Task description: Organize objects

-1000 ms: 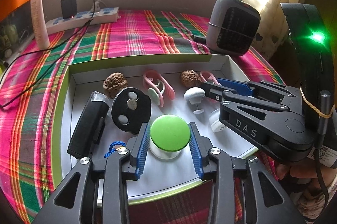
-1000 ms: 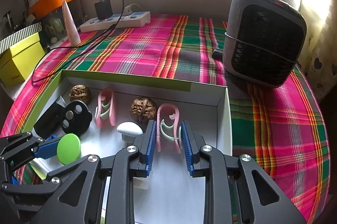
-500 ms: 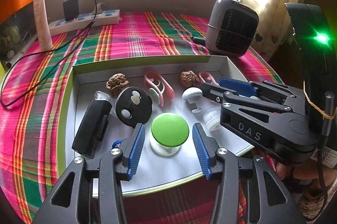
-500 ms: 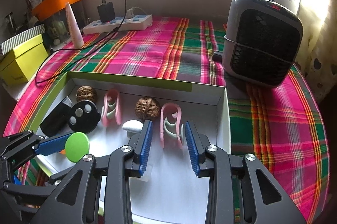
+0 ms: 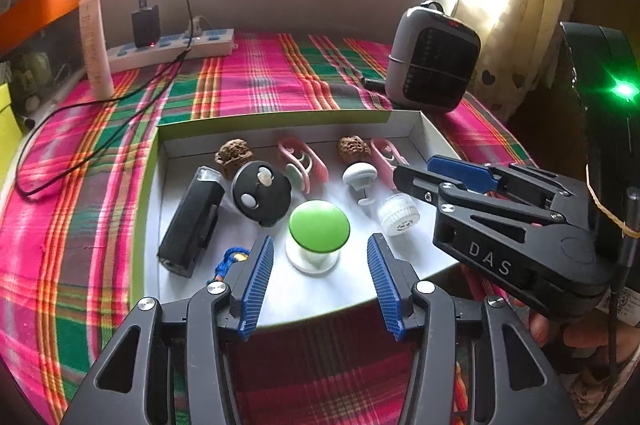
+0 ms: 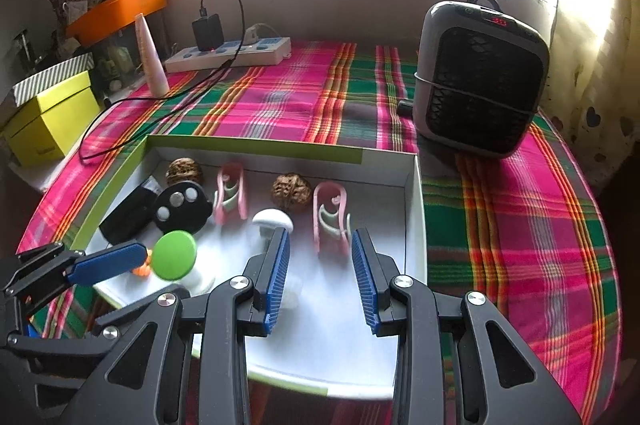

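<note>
Sitting on the white floor of the shallow green-rimmed box [image 5: 276, 116], the green-topped knob [image 5: 319, 226] stands upright on its white base, free of the left gripper [image 5: 320, 267]. That gripper's jaws have just been opening; its blue pads now flank the knob at about eight and four o'clock without touching it.

From the knob, the round black disc with pale buttons [image 5: 262, 193] lies at ten o'clock, and the long black device [image 5: 192, 221] lies at nine o'clock beyond it. A white knob [image 5: 359, 174] lies tipped over at one o'clock, with a small white ribbed cap [image 5: 399, 214] at three o'clock. Along the far wall of the box sit two walnuts [image 5: 234, 153] and two pink clips [image 5: 303, 165]. A blue cord [image 5: 229, 260] shows just beside the left pad.

The right gripper [image 6: 320, 267] hangs over the box's right half, jaws parted and holding nothing; they widened a moment ago. One pink clip [image 6: 330, 215] lies just ahead of it at twelve o'clock.

A grey fan heater [image 6: 478, 77] stands on the plaid cloth [image 6: 280, 97] beyond the box.
</note>
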`<state>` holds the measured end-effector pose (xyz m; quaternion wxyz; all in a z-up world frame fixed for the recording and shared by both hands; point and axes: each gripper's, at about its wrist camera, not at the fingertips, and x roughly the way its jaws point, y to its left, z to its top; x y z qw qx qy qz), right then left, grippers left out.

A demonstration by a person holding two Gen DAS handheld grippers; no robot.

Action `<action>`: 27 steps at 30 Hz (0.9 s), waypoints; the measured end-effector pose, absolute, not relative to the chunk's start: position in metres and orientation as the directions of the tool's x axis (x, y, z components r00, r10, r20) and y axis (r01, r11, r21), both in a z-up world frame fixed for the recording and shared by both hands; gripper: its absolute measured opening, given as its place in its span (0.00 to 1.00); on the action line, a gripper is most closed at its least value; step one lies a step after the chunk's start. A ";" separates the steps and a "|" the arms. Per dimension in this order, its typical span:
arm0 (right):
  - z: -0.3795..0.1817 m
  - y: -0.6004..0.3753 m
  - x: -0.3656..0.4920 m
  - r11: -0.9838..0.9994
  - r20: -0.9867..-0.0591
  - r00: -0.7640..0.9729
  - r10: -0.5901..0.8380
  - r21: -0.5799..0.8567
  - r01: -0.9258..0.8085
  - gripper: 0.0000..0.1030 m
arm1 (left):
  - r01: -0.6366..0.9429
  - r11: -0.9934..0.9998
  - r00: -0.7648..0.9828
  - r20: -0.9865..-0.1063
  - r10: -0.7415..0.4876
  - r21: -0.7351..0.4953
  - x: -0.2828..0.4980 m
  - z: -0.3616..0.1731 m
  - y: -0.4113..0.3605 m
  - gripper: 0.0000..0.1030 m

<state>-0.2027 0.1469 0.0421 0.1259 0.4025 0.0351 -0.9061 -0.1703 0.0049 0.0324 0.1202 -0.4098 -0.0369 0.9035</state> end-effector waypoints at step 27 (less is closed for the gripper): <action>0.040 0.131 -0.112 -0.965 -0.739 -0.642 -0.204 0.040 0.259 0.33 | -0.096 -0.990 -0.674 -0.726 0.139 -0.101 -0.096 0.031 -0.014 0.46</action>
